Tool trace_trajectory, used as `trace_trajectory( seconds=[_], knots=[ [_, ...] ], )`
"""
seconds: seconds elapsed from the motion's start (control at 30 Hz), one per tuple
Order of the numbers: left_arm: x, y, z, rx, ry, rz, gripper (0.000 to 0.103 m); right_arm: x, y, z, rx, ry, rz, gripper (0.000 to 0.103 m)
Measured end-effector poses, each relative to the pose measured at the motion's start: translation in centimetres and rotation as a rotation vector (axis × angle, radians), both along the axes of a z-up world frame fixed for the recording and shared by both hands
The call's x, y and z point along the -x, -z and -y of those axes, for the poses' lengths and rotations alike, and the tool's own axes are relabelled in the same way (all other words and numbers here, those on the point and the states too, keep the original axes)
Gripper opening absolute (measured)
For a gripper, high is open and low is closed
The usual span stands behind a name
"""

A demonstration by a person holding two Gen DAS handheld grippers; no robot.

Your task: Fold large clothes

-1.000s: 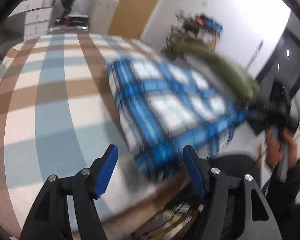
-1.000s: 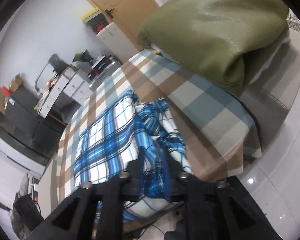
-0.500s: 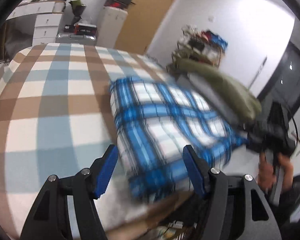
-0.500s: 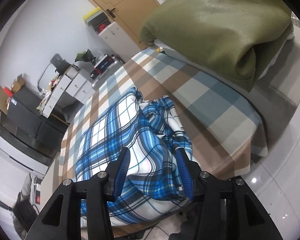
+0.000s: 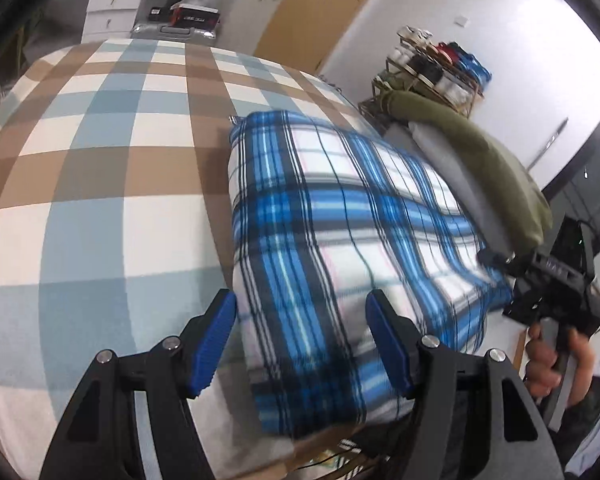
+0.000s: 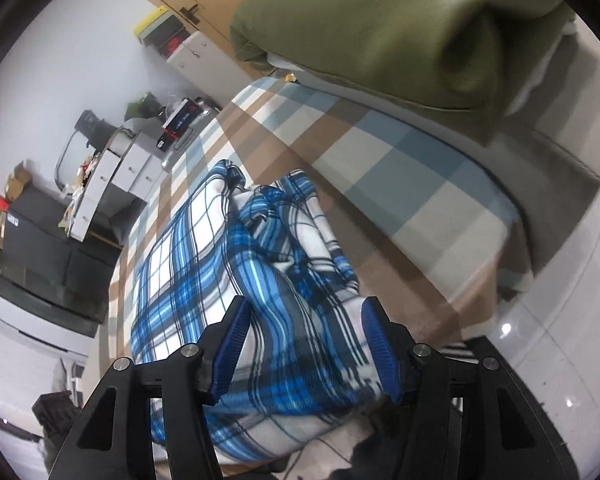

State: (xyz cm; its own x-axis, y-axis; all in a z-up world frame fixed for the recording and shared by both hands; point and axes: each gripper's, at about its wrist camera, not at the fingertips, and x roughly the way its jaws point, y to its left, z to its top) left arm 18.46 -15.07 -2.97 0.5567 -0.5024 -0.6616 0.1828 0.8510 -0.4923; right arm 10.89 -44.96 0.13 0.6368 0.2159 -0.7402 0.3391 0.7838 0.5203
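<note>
Nearest, the right tongs are opening, the bunched near edge of the blue plaid garment between their pads but not pinched. The left tongs stand open over its other near corner. The garment lies on the checked bed, long axis running away from both tongs; each hand seems about equally near

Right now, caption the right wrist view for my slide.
Right claw opening over folded blue plaid garment on checked bed.

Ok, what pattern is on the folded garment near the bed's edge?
Blue, white and black plaid on the folded garment; clearest in the left wrist view.
</note>
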Motion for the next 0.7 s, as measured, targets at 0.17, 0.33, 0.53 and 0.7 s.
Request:
trace_trajectory(
  seconds=[0.17, 0.33, 0.53, 0.7],
  knots=[
    [-1.2, 0.2, -0.1, 0.011, -0.042, -0.025, 0.062, -2.7, 0.9, -1.6, 0.068, -0.037, -0.049, 0.052],
    [-1.5, 0.3, -0.3, -0.005, -0.083, -0.02, 0.062, -5.4, 2.0, -5.2, 0.133, -0.187, -0.074, 0.015],
    [-1.7, -0.2, -3.1, -0.067, -0.173, 0.005, 0.062, -8.0, 1.9, -8.4, 0.15, -0.247, -0.089, 0.015],
    [-2.0, -1.6, -7.1, -0.146, -0.28, 0.042, 0.062, -11.8, 2.3, -14.1, 0.141, -0.356, -0.086, 0.016]
  ],
)
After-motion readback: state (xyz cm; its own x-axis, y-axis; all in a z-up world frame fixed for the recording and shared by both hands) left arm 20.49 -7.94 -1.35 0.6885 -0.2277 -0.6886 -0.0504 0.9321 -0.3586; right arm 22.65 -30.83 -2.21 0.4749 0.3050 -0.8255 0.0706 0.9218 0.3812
